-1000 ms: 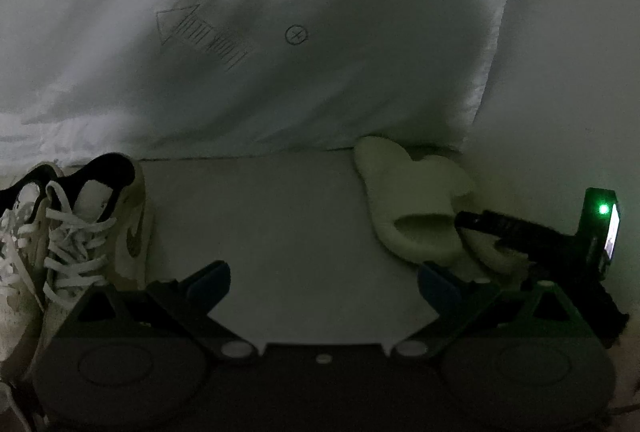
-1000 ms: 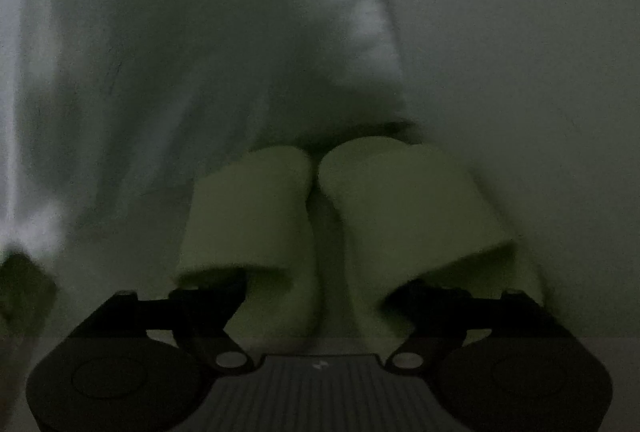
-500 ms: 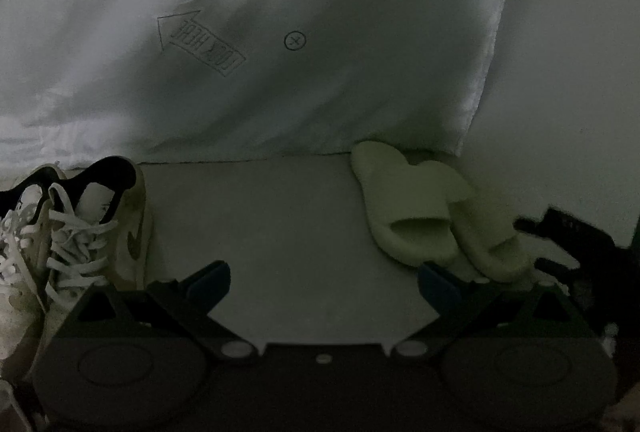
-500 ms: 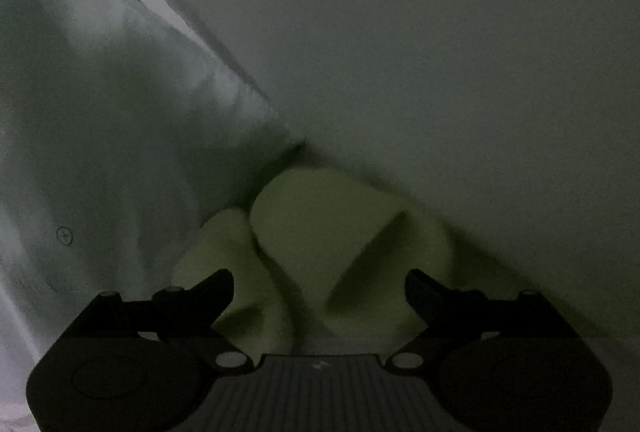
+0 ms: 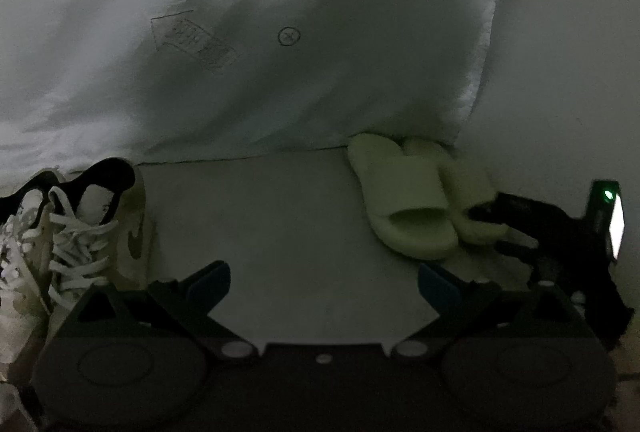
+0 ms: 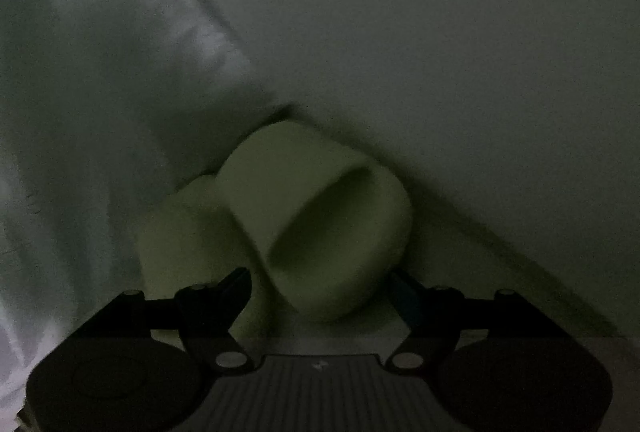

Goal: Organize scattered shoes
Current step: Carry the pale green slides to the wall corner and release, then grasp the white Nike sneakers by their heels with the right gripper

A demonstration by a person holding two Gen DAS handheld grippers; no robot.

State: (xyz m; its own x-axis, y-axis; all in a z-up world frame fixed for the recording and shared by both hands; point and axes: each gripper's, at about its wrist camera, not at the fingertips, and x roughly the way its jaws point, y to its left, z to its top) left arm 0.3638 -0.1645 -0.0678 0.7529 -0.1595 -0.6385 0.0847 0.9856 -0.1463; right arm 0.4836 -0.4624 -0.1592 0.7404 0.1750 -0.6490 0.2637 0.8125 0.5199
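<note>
We see a pale printed sheet hanging down to the floor, and along its foot two pairs of shoes: sneakers side by side at far left, green slides side by side in the corner by the wall. Each slide's long axis runs away from us, toes toward the sheet. Our right hand-held gripper is much the nearer to them; its fingers straddle the heel end of the right slide, jaws spread, and we cannot tell whether they touch it. Our left hand-held gripper hangs released over bare floor between the pairs, with nothing in it.
</note>
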